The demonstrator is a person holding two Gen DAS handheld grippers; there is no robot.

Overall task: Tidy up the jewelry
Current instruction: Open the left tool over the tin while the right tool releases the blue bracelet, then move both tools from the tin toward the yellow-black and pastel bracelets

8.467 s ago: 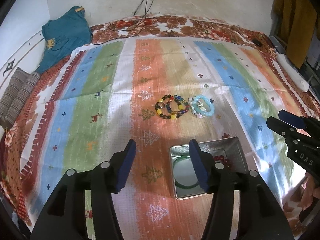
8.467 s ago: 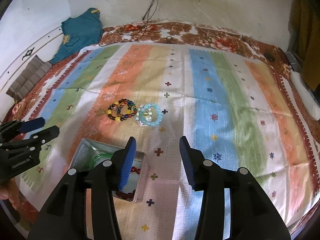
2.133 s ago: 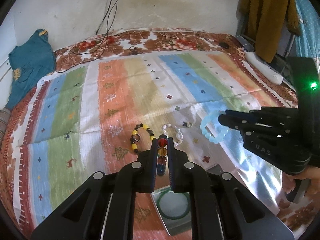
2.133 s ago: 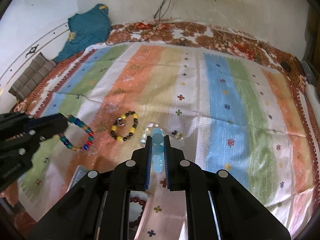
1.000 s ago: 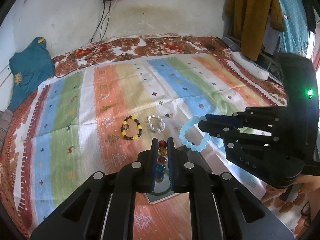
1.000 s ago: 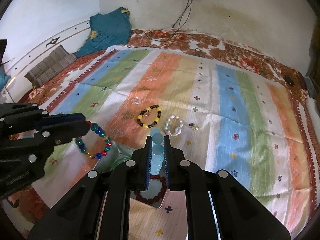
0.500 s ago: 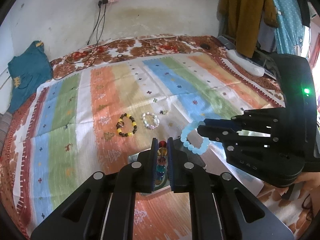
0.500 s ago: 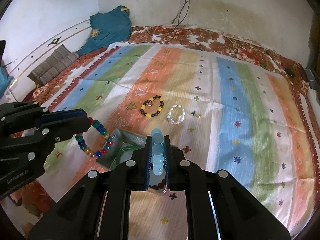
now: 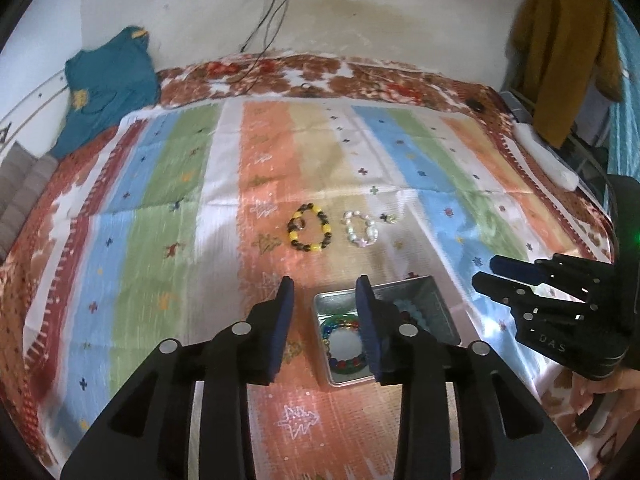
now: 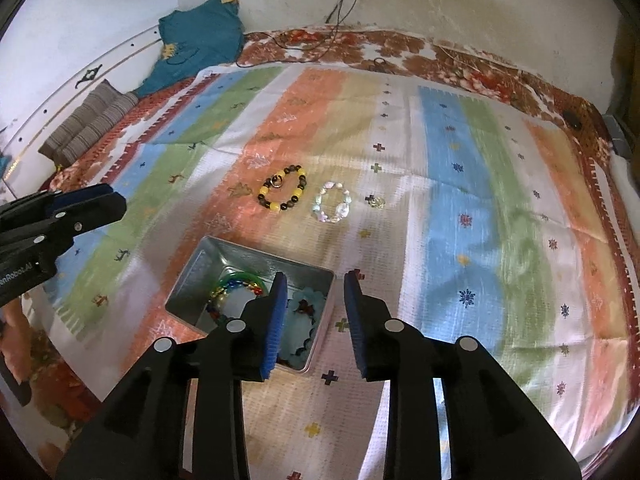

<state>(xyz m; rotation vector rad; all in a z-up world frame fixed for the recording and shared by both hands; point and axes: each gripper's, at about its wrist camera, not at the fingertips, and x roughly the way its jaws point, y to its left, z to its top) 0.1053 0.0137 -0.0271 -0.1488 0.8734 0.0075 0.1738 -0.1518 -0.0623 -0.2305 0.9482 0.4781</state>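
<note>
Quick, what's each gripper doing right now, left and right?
Left gripper: jaws opening, nothing between them.
Right gripper: jaws opening, nothing between them.

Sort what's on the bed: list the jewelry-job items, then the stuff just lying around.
Job items: metal tin, multicolour bracelet and pale blue bracelet in it, yellow-black bracelet, pearly bracelet, small charm.

Lying about: teal shirt, striped cushion, cables, striped blanket.

Two wrist views angled down from close above; shared striped cloth and tin
</note>
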